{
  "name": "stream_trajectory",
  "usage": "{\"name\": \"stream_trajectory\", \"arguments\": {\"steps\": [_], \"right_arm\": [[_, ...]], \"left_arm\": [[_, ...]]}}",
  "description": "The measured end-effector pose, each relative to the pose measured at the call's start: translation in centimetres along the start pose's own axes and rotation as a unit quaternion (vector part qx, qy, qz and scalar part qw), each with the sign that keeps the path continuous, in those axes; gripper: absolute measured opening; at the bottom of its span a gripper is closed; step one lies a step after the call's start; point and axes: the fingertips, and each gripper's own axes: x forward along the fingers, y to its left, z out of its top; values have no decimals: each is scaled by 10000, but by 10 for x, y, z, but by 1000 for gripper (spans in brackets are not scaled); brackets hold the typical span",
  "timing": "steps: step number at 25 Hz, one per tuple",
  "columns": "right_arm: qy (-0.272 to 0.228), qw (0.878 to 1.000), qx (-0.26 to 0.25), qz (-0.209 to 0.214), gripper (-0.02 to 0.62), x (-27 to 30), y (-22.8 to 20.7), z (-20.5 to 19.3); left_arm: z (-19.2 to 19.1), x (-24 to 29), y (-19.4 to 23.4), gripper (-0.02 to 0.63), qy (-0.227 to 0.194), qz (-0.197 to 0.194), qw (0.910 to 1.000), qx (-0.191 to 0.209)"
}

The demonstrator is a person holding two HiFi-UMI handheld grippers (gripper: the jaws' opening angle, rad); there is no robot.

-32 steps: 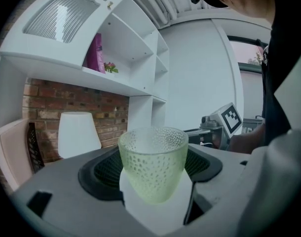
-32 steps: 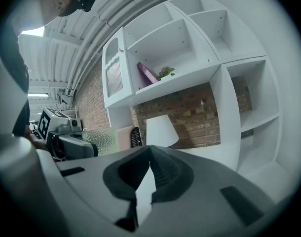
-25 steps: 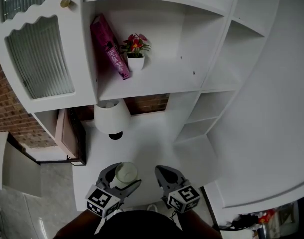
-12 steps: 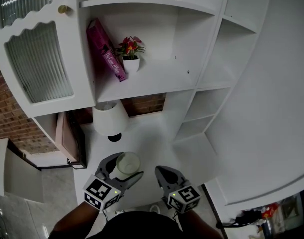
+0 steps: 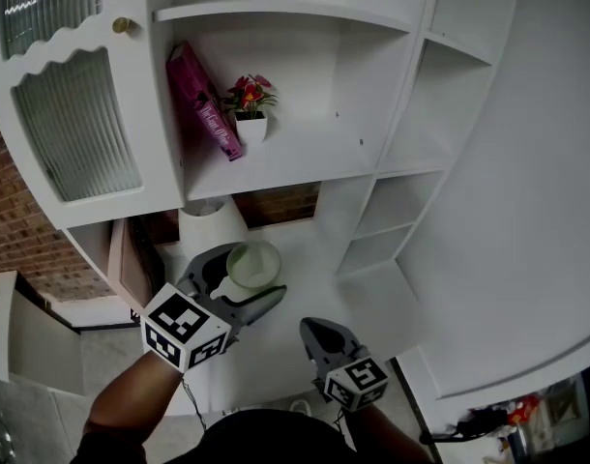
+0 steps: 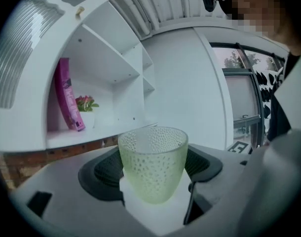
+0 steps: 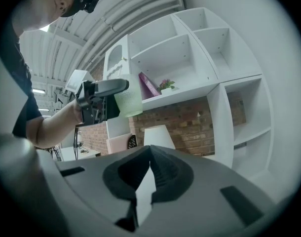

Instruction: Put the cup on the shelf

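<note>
A pale green dimpled glass cup (image 6: 153,162) stands upright between the jaws of my left gripper (image 5: 239,283), which is shut on it. In the head view the cup (image 5: 251,264) is held up in the air in front of the white lamp (image 5: 206,222), below the shelf (image 5: 285,167) with the pink book (image 5: 200,100). The right gripper view shows the same cup (image 7: 128,100) level with that shelf's edge (image 7: 190,93). My right gripper (image 5: 319,338) hangs low and near me, shut with nothing in it.
A small potted flower (image 5: 249,104) stands beside the leaning pink book on the shelf. A glass-fronted cabinet door (image 5: 68,114) is at the left. Narrower side shelves (image 5: 392,225) lie to the right. A brick wall (image 5: 276,204) shows behind the lamp.
My left gripper has risen and moved forward with the cup, from near my body to in front of the lamp. The right gripper has stayed put.
</note>
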Motion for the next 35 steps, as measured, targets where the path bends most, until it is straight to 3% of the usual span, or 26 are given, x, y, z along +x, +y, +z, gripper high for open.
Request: {"name": "stream_trajectory", "arguments": {"steps": [4, 14, 26, 35], "right_arm": [[11, 10000, -39, 5, 5, -1, -1, 0], [-30, 10000, 7, 30, 5, -5, -12, -2], [-14, 10000, 65, -8, 5, -7, -46, -1], [97, 9999, 98, 46, 5, -2, -59, -1]], "left_arm": [[39, 13, 13, 376, -130, 16, 9994, 308], [101, 58, 53, 376, -283, 132, 9992, 266], [122, 121, 115, 376, -128, 559, 9984, -16], [108, 168, 158, 377, 207, 809, 9965, -73]]}}
